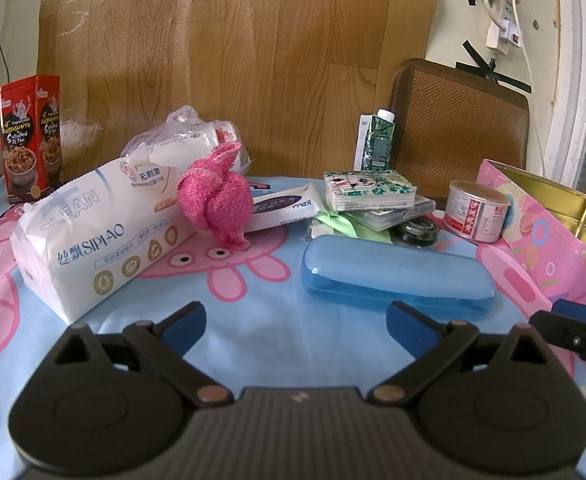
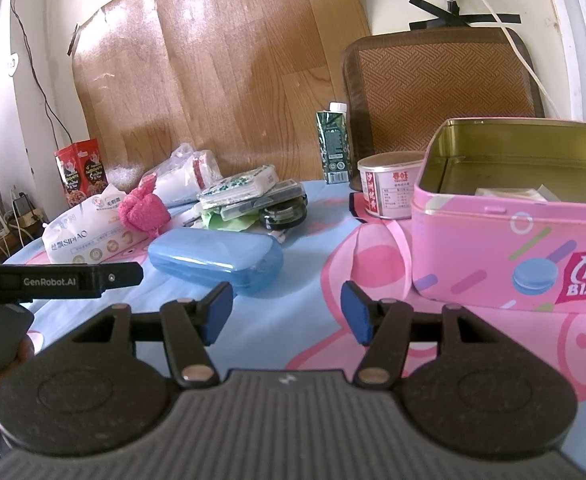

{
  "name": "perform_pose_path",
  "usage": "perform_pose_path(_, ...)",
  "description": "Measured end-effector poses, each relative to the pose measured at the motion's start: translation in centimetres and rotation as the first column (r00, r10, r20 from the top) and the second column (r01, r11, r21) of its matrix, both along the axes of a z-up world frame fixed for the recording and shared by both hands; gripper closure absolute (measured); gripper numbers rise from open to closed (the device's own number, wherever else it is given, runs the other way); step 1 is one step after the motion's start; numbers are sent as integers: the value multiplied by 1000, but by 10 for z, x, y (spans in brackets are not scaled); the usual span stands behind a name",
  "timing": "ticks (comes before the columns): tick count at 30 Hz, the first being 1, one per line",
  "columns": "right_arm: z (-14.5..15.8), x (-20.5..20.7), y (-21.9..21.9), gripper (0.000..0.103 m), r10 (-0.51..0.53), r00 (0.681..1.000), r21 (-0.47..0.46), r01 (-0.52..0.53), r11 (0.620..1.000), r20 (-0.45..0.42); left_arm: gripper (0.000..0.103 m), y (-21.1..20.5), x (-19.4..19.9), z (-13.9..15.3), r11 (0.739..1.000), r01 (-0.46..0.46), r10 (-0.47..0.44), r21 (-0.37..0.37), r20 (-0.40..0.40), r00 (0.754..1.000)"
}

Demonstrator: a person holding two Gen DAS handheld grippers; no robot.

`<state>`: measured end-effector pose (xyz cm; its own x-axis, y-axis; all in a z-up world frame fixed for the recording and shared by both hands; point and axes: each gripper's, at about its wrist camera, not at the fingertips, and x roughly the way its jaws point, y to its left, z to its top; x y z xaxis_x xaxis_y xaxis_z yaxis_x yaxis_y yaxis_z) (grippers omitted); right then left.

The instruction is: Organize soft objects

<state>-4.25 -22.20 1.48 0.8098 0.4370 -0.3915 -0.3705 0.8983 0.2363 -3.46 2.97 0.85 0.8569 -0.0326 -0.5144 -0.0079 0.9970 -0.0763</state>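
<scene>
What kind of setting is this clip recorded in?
Likely a home room: a table under a cartoon-pig cloth, cluttered with a tissue pack and biscuit tin, a power strip taped to the wall.

Tissue packs: one big white pack (image 1: 93,236) – plus one small flat pack (image 1: 285,206)
Pink fluffy toys: one (image 1: 217,200)
Blue cases: one (image 1: 397,276)
Pink tins: one, lid off (image 2: 513,248)
Round cans: one (image 1: 475,210)
Drink cartons: one (image 1: 375,142)
Red snack boxes: one (image 1: 29,128)
Plastic bags: one (image 1: 185,140)
</scene>
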Motion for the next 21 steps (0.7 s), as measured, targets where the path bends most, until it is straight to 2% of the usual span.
perform_pose_path(21, 0, 0, 0, 38, 1, 1000, 1, -1, 1000, 1, 2, -2, -1, 0, 1000, -2, 2, 0, 0, 1000)
